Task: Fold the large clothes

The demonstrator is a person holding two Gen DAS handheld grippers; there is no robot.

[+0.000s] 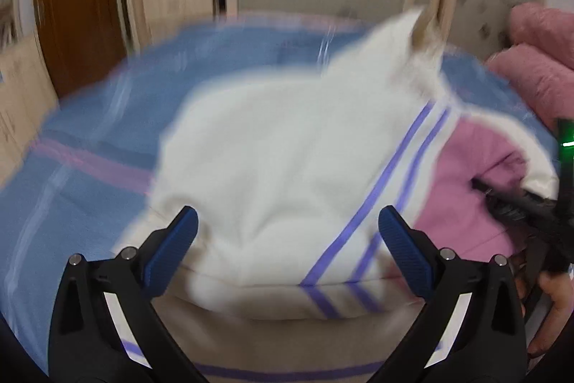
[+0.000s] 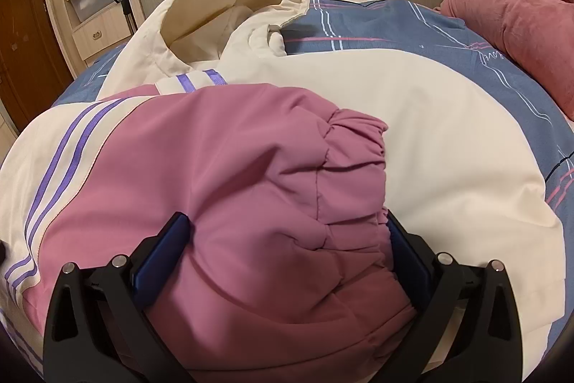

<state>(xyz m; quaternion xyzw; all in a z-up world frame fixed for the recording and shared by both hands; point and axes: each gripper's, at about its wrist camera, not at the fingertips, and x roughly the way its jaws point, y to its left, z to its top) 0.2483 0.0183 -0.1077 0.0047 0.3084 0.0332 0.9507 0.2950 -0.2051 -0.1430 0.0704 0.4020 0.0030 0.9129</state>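
Right wrist view is showing the right gripper [image 2: 283,253] with fingers spread around the pink sleeve [image 2: 258,174] of the cream jacket [image 2: 430,117], not clenching; the jacket is lying on the blue bedsheet [image 2: 376,20]; the left gripper [image 1: 287,239] is hovering released over the jacket's cream part.

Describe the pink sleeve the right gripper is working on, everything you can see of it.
The pink sleeve is mauve, puffy, smooth woven fabric, ending in a gathered elastic cuff. It belongs to a cream jacket with purple stripes and lies folded across the jacket's cream body on the blue plaid bedsheet. The right gripper is open, its blue pads straddling the sleeve's bulk on both sides; whether they press it is unclear. The left wrist view is blurred, showing only a pink patch.
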